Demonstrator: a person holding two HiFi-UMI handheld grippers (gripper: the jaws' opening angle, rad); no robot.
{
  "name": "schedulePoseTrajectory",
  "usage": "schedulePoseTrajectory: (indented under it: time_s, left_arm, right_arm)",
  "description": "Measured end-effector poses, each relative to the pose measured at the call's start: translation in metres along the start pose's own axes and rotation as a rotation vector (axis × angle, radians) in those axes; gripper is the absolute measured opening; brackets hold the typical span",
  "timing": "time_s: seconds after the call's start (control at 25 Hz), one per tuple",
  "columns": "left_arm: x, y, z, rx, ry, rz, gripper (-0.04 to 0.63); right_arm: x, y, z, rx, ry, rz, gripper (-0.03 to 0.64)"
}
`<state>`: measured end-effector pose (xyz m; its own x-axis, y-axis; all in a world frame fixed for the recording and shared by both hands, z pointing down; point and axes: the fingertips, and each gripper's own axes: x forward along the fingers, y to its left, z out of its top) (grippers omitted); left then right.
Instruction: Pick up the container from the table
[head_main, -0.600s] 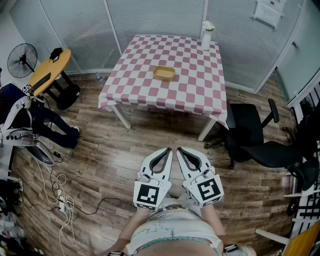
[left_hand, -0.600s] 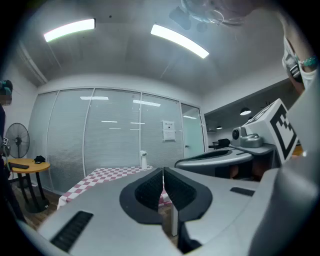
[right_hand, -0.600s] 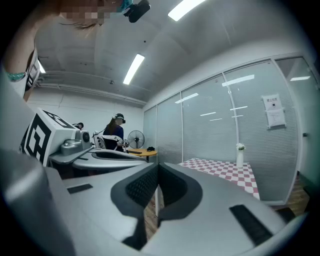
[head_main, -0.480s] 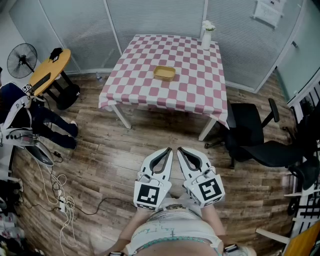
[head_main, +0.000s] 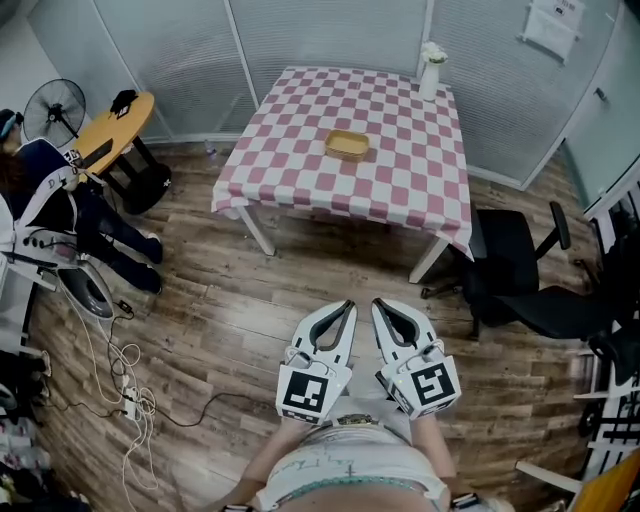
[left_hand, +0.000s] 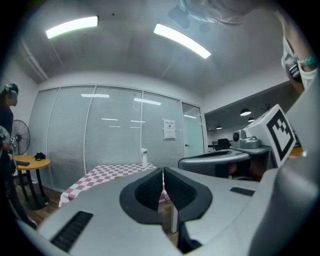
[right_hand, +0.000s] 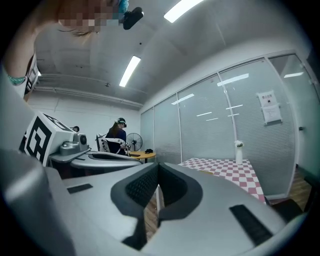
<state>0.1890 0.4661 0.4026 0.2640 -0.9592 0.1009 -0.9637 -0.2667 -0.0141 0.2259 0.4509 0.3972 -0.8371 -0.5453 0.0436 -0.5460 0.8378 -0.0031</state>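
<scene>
I see my left gripper (head_main: 346, 306) and right gripper (head_main: 379, 304) side by side close to my waist, both clenched tight on nothing. The tan container (head_main: 347, 145) lies well ahead at twelve o'clock, on the pink-checked table (head_main: 400, 185). A white vase (head_main: 430, 72) stands beyond it, toward one o'clock.

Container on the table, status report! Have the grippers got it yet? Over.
Left gripper and right gripper both shut, empty, held low near the body. Container sits untouched on the checkered table, far ahead. Only wood floor between.
</scene>
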Motion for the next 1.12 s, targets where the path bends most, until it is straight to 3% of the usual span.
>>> schedulePoseTrajectory:
  time_s: [0.36,1.12]
  left_arm:
    - [0.022,0.028,0.001,0.001,0.006,0.03,0.018]
    - [0.14,0.134,0.021,-0.002,0.03,0.08,0.018]
  right_arm:
    - [0.036,-0.015,0.001,0.016,-0.015,0.026,-0.006]
    - [0.178,-0.094,0.019,0.035,0.003,0.105,-0.006]
